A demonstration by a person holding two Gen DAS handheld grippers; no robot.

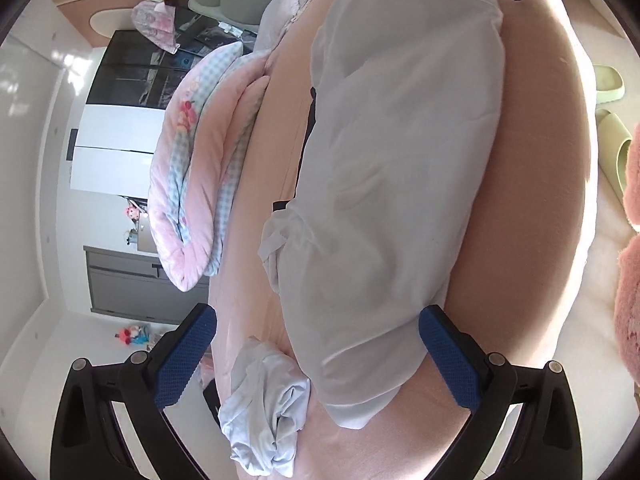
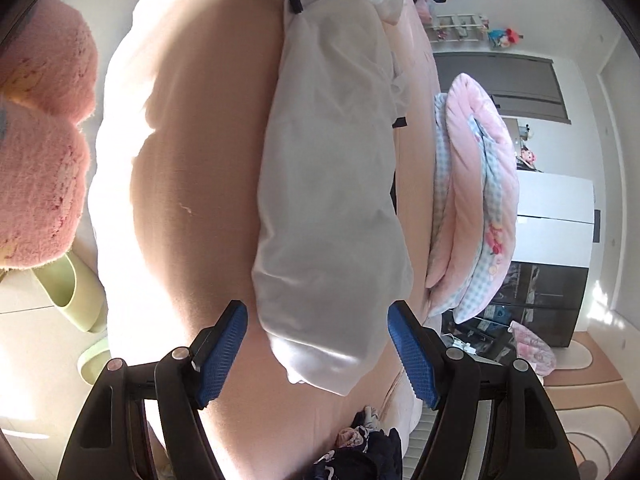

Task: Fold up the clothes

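1. Lying lengthwise on the pink bed sheet (image 1: 256, 208), the long white cloth garment (image 1: 400, 160) is stretching between both claws, apparently ready for its ends to be taken.
2. Standing wide and empty, the left gripper (image 1: 318, 354) is bracketing one end, pads apart from it.
3. Gaping likewise, the right gripper (image 2: 318, 350) is framing the opposite end, holding nothing.

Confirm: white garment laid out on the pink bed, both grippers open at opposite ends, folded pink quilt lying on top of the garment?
Not quite. The folded pink quilt lies beside the white garment on the bed, not on it; the right wrist view shows this. Right gripper and left gripper are open.
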